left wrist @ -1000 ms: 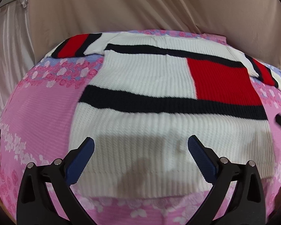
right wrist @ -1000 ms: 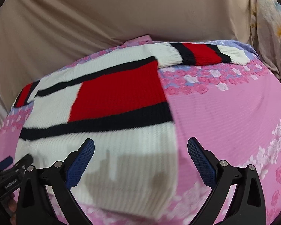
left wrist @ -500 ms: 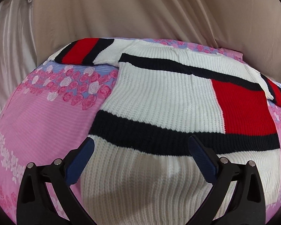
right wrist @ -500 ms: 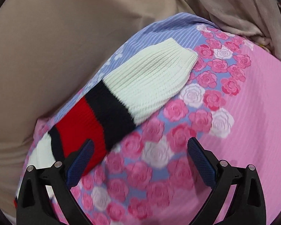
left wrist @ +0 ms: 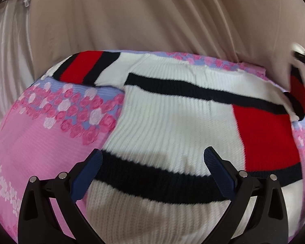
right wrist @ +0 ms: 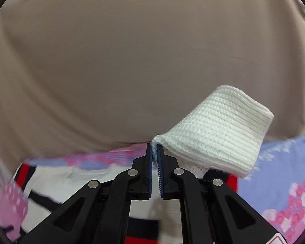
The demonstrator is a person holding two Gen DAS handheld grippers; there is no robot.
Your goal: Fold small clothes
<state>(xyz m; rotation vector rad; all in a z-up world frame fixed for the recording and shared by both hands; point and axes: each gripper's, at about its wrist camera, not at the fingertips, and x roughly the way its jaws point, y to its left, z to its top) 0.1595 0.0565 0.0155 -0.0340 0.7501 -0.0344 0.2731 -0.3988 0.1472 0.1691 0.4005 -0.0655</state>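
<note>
Beige draped cloth backdrop (right wrist: 132, 61) fills the far side in both views, w/ paler, shiny pleated fabric (left wrist: 8, 65) hanging at the left edge of the left wrist view. Underneath everything: pink bedsheet printed w/ rose bands and a lilac stripe (left wrist: 40, 142), bare pink to the left of the garment, lilac and roses again at right in the right wrist view. Nothing sits on top of the garment's body.

White ribbed knit sweater w/ navy stripes and a red block (left wrist: 172, 122) lies spread flat on the sheet, hem towards the left gripper, neckline at the far edge near the backdrop. One navy band crosses the chest, a wider one runs lower down; red rectangle sits between them on the right. Far-left sleeve (left wrist: 85, 69) lies out flat, striped navy-red-navy.

Left gripper (left wrist: 152, 168) hangs over the lower body of the sweater, blue-padded fingers (left wrist: 87, 174) spread wide, holding nothing; whether the tips touch the knit I can't tell.

Right gripper (right wrist: 155, 158) is pressed together, pinching the edge of the other sleeve's white ribbed cuff (right wrist: 217, 134). Cuff is lifted clear of the sheet, flaring up and to the right of the tips, navy and red of the sleeve showing just below. Seen from the left wrist view, that raised sleeve is a blurred curve at the far right.
</note>
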